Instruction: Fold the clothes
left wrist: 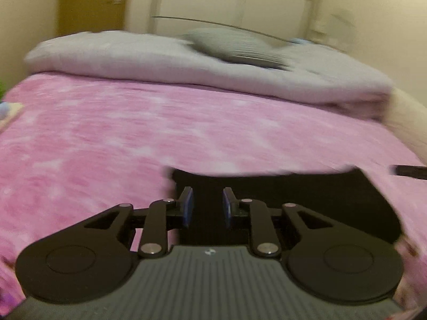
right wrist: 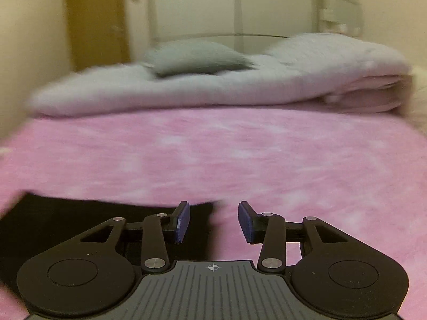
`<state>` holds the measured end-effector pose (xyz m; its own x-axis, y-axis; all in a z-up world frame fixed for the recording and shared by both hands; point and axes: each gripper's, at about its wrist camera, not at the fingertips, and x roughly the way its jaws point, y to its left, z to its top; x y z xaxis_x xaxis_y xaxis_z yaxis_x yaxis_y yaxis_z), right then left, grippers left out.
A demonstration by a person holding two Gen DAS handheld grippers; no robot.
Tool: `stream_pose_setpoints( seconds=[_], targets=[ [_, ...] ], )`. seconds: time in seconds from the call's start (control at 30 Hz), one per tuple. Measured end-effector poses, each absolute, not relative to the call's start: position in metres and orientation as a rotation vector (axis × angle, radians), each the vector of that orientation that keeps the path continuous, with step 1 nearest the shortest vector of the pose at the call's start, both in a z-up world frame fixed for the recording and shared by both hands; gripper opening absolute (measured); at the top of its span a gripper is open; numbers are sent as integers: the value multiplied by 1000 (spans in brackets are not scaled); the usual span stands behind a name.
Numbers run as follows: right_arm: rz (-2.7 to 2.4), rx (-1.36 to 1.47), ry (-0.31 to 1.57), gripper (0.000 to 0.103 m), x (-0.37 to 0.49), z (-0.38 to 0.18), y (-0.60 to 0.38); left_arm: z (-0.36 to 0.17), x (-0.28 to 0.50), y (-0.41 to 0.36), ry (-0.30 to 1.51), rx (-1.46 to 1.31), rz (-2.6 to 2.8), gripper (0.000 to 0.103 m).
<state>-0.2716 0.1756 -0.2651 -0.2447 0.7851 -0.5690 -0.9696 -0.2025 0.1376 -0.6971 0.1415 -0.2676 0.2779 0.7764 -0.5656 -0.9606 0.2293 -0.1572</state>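
A: Dim, warm indoor light; no glare, soft shadows.
B: Motion blur smears the pillow [left wrist: 232,46] and bed [right wrist: 213,154]; fisheye bends the edges, corners go black.

This is a bedroom in a home: a bed with a pink blanket [right wrist: 213,154], a folded pale duvet [right wrist: 240,90], a grey pillow [right wrist: 194,58] and a wooden door [right wrist: 96,18].
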Motion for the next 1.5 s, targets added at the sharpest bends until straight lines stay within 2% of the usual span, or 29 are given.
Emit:
stream_pose_setpoints(
  seconds=[0.13, 0.17, 0.27, 0.3, 0.33, 0.4, 0.47, 0.53, 0.7, 0.73, 0.77, 0.87, 0.93, 1.13, 1.33, 1.5],
  targets=[
    [1801, -549, 578, 42, -297, -305, 126, -311, -683, 124, 502, -480, 1221, 18],
    [1770, -602, 577, 42, -297, -319, 122, -325, -683, 123, 532, -475, 1229, 14],
    [1751, -576, 634, 42, -273, -340, 121, -324, -694, 126, 547, -486, 1262, 13],
    [1759, -541, 670, 42, -263, -341, 122, -321, -699, 127, 547, -492, 1274, 3],
    [1765, -506, 706, 42, -254, -343, 123, -319, -703, 128, 547, -497, 1286, 3],
    [1716, -542, 642, 42, -257, -328, 122, -314, -712, 130, 548, -507, 1309, 3],
    [1684, -566, 576, 42, -264, -313, 119, -308, -721, 133, 549, -517, 1333, 9],
    [1699, -540, 546, 42, -268, -301, 111, -300, -718, 120, 538, -530, 1334, 10],
    [1791, -548, 534, 42, -296, -306, 105, -312, -694, 98, 544, -558, 1342, 17],
    [1785, -576, 544, 42, -297, -313, 107, -321, -691, 99, 567, -570, 1360, 16],
    [1770, -608, 557, 42, -297, -320, 111, -327, -689, 99, 585, -571, 1372, 11],
    [1718, -667, 599, 42, -292, -332, 120, -324, -688, 96, 652, -516, 1385, 10],
    [1673, -629, 634, 42, -278, -320, 122, -310, -686, 96, 708, -454, 1396, 10],
    [1747, -527, 608, 42, -287, -294, 146, -294, -686, 136, 591, -474, 1373, 13],
    [1698, -651, 583, 42, -299, -342, 172, -331, -686, 169, 670, -535, 1387, 17],
    [1644, -597, 649, 42, -275, -326, 160, -306, -681, 152, 700, -568, 1440, 16]
  ],
)
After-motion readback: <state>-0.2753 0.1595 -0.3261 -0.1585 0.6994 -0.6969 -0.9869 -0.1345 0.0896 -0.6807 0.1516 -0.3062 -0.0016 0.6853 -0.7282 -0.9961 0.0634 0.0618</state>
